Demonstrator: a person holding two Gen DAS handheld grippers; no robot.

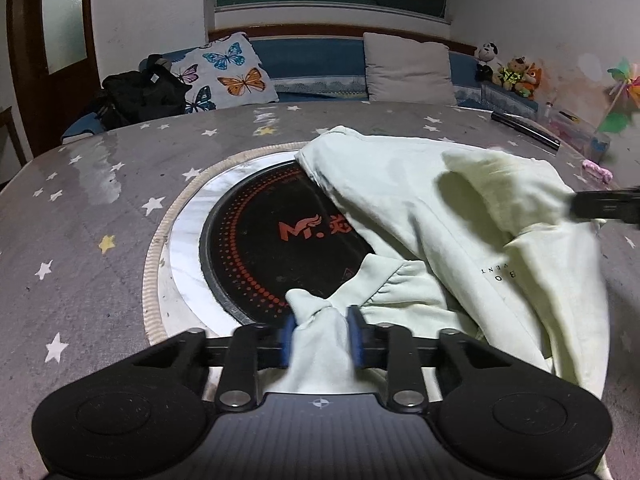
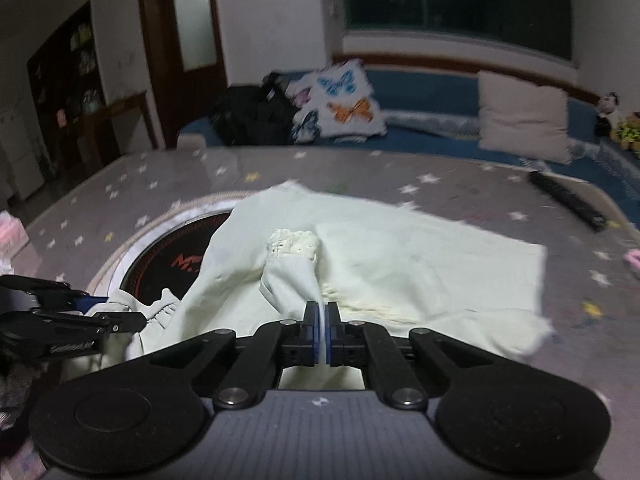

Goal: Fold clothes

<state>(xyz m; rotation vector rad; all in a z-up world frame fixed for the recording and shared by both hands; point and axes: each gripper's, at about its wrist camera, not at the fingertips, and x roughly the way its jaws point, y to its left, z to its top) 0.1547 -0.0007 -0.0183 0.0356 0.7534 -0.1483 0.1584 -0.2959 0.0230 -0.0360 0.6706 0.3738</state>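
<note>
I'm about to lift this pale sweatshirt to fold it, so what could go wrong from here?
1. The left gripper holds only a bunched cuff of the sweatshirt; it may slip out.
2. The right gripper pinches a thin fold, so the lift could be uneven.
3. The cloth lies across the black cooktop and could drag over it.

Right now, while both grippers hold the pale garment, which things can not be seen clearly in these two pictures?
- Cooktop logo, left wrist view: the pale garment covers its right part.
- Printed text on the garment, left wrist view: too small and cut by a fold.
- Right gripper, left wrist view: blurred, mostly cut off by the right edge.
- Plush toys, right wrist view: blurred, cut off at the edge.
</note>
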